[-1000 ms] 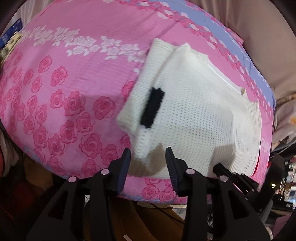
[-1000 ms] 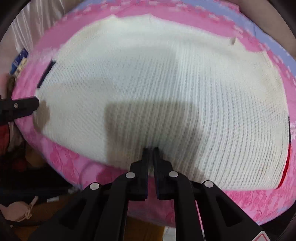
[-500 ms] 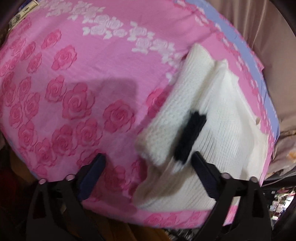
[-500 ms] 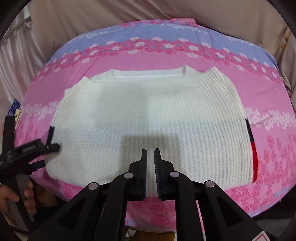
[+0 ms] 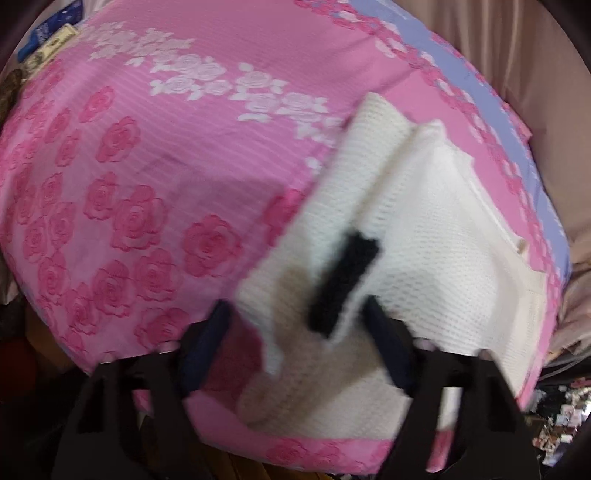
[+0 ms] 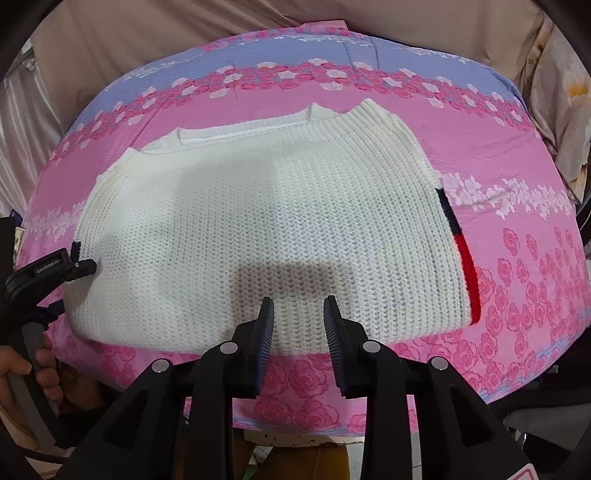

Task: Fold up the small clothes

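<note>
Work surface was a padded table under a pink cloth printed with darker pink roses; a band of white roses ran across it and a lavender-blue stripe with pink flowers ran along the far edge. Beige curtain hung behind the table, a paler satin drape was off to the left, and a floral-print cushion or bedding sat at far right. Some blue and cream packets lay past the table's left corner, too small to read. Clutter below the table edge was too dark to make out. Count: one garment, two grippers, one bare hand in view. The garment was a white knit sweater lying flat near the middle of the cloth, neckline toward the far side, hem toward the near edge, with sleeves folded in so the outline was roughly rectangular. Two cuffs showed: the right one with a black-and-red stripe along the sweater's right edge, the left one with a black band. Left gripper was at the sweater's left near corner, jaws apart and closing, with the black-banded cuff and folded sleeve edge between the fingers; picture was blurred, so I couldn't tell whether the pads were pressing yet. Right gripper hovered at the near hem, jaws parted and opening, nothing clamped, knit visible through the gap. The person's left hand gripped the left tool's handle at the table's left edge.
</note>
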`<state>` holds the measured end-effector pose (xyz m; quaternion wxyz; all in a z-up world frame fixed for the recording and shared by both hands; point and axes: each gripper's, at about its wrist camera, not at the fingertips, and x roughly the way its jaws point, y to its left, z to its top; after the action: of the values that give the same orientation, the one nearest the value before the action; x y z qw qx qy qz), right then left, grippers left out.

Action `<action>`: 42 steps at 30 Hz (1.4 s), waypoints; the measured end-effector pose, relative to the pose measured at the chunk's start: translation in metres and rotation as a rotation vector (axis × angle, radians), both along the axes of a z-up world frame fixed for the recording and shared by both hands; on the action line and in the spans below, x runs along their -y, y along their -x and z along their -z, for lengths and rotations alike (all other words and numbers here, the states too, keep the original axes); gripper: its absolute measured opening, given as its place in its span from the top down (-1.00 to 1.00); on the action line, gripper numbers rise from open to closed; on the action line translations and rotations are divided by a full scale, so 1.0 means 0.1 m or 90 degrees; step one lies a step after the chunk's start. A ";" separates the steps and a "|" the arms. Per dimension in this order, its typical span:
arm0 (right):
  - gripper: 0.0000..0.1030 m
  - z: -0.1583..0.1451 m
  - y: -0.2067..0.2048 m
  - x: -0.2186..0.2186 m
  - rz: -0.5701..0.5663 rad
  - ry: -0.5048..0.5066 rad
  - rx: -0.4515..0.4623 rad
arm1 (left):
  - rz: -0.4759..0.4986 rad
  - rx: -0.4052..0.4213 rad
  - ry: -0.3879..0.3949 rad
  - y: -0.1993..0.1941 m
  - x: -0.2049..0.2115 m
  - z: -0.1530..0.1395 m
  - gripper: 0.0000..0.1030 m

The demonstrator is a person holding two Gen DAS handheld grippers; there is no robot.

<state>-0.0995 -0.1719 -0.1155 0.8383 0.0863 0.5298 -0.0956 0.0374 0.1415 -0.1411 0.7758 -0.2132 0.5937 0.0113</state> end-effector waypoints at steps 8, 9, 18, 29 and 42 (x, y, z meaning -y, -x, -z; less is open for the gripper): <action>0.31 0.03 0.04 0.04 0.004 -0.010 0.002 | -0.007 -0.004 0.067 0.00 0.06 -0.23 0.44; 0.31 0.04 0.05 0.05 0.005 -0.012 0.003 | -0.004 0.002 0.073 0.01 0.09 -0.29 0.45; 0.30 0.03 0.27 0.38 0.047 -0.031 0.022 | 0.213 0.145 0.085 0.12 1.42 -1.18 0.49; 0.29 0.14 0.77 1.19 0.163 -0.070 0.014 | 0.375 0.080 0.026 0.37 3.04 -0.65 0.28; -0.48 -0.17 0.06 0.79 0.025 -0.136 0.063 | 0.308 0.067 -0.088 0.59 1.78 -0.56 -0.57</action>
<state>-0.1056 -0.2506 -0.0981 0.8475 0.1900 0.4931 -0.0509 -0.0216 -0.0364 -0.0850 0.7985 -0.0115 0.5840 -0.1452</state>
